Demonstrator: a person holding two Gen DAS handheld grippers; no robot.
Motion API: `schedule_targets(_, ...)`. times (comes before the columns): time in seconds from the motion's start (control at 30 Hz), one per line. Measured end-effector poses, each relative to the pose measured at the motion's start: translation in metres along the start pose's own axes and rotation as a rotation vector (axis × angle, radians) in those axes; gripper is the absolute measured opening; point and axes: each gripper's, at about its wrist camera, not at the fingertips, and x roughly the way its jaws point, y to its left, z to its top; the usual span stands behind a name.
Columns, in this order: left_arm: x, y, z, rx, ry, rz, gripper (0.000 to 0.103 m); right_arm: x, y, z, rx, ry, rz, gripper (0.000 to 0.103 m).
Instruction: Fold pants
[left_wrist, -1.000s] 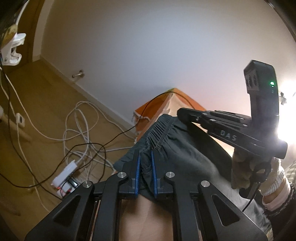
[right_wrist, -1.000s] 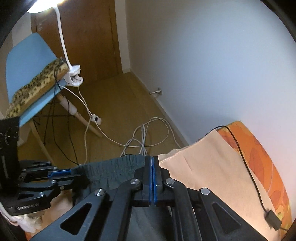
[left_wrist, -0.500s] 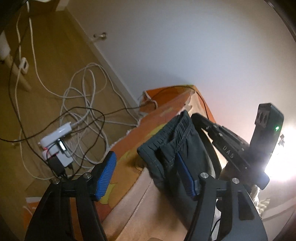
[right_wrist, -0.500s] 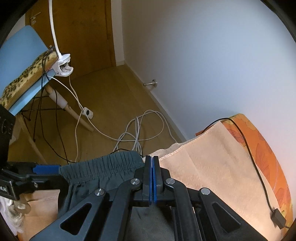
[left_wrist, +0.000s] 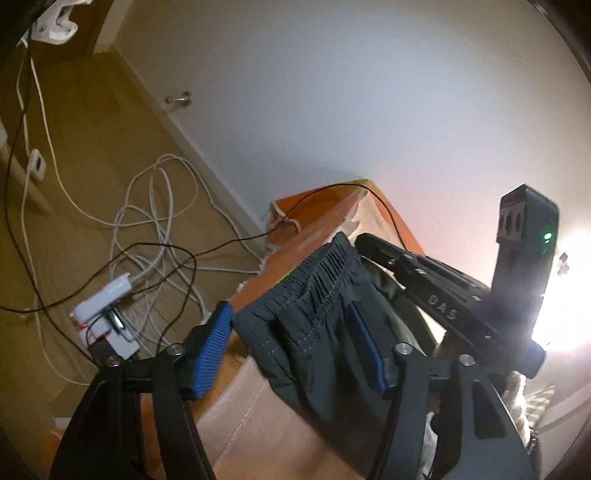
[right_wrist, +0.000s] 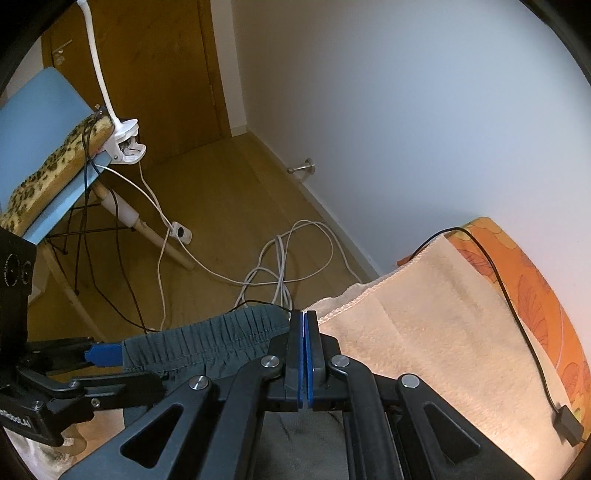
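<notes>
Jaws: your left gripper (left_wrist: 291, 350) gapes wide around the pants' waistband (left_wrist: 317, 284), gripping nothing; your right gripper (right_wrist: 303, 354) is clamped on its other end. Waistband runs between them, over the beige towel (right_wrist: 424, 325).

Your left gripper (left_wrist: 295, 350) is matte black, with ribbed blue pads on its fingers (left_wrist: 212, 350) and silver screws at the linkage pivots. Your right gripper (right_wrist: 303, 354) matches it: black links, thin blue pads, round silver screws. Its body shows white "DAS" lettering and a green light.
</notes>
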Motion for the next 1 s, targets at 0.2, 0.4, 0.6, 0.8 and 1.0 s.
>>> schedule_targets(0.2,-0.006,0.0,0.002,0.022,-0.051,0.009,0.021,-0.002,-0.003,-0.002,0.006,0.005,0.014,0.0)
schedule_targets(0.4,-0.015,-0.025,-0.008,0.159,-0.121,0.034,0.014,-0.012,-0.008,-0.002,0.008,0.0,-0.022,0.033)
schedule_targets(0.6,-0.022,-0.06,-0.032,0.347,-0.156,0.044,0.013,-0.061,-0.041,0.0,0.205,0.0,0.167,0.048)
schedule_targets(0.8,-0.014,-0.085,-0.056,0.466,-0.14,0.052,0.013,-0.051,-0.037,-0.002,0.282,0.136,0.267,0.051)
schedule_targets(1.0,-0.015,-0.089,-0.059,0.483,-0.136,0.053,0.013,-0.019,-0.01,-0.005,0.221,0.22,0.247,0.051)
